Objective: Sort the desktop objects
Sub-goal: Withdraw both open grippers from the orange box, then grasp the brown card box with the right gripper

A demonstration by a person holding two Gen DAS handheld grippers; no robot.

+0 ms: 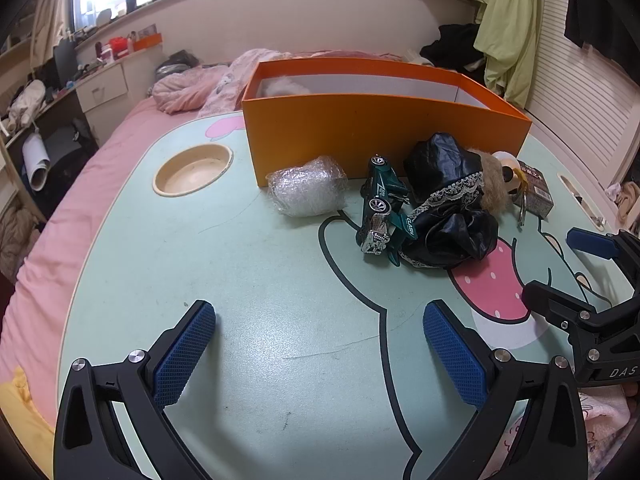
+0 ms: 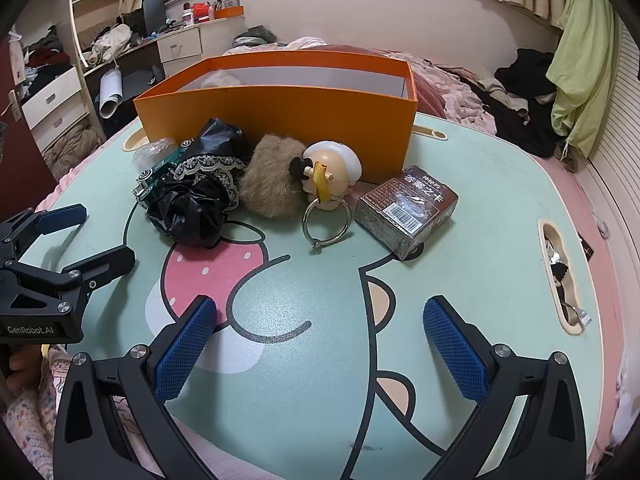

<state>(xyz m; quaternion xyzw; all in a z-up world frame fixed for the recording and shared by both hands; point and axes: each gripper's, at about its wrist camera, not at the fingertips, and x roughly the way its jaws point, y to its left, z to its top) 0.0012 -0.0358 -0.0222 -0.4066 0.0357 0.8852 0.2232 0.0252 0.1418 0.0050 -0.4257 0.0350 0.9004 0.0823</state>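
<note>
An orange box (image 1: 360,128) (image 2: 280,120) stands at the far side of the mint-green table (image 1: 240,280). In front of it lie a bubble-wrap bundle (image 1: 306,190), a green toy car (image 1: 382,208) (image 2: 154,180), a black lace-trimmed cloth (image 1: 448,208) (image 2: 196,196), a furry brown puff (image 2: 272,176), a doll-head keyring (image 2: 328,178) and a brown card box (image 2: 406,210) (image 1: 536,190). My left gripper (image 1: 320,352) is open over bare table, well short of the objects. My right gripper (image 2: 320,352) is open too, nothing between its fingers.
A round cup recess (image 1: 194,170) sits at the table's left, a slot holder (image 2: 560,276) at its right edge. Pink bedding (image 1: 60,240) surrounds the table. A hand (image 2: 22,372) holds the left gripper's handle. Something white lies inside the orange box.
</note>
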